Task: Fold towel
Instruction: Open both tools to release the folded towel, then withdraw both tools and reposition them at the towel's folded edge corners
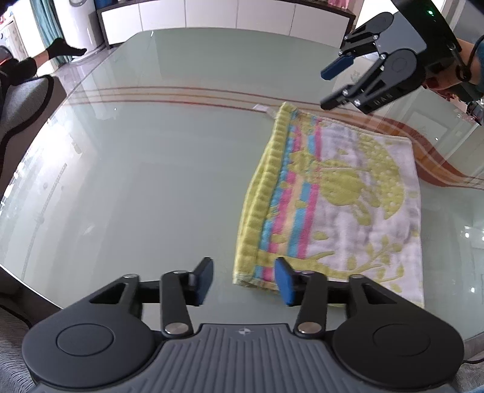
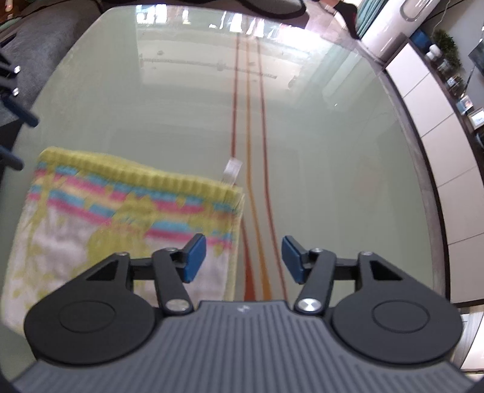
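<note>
A folded towel [image 1: 335, 205], white with a yellow-green pattern and pink, blue and yellow stripes, lies flat on the glass table [image 1: 136, 169]. My left gripper [image 1: 243, 281] is open and empty, just above the towel's near left corner. My right gripper [image 1: 332, 87] is open and empty, raised above the towel's far edge. In the right wrist view the towel [image 2: 121, 217] lies at the lower left, with the right gripper [image 2: 243, 261] open above its striped corner. A small white label [image 2: 232, 170] sticks out from the towel's edge.
Red and orange stripes [image 1: 181, 92] run across the table. A grey chair [image 1: 24, 102] stands at the left. A white cabinet [image 1: 211, 15] runs behind the table. A person's legs in black socks [image 1: 57, 51] show at the far left.
</note>
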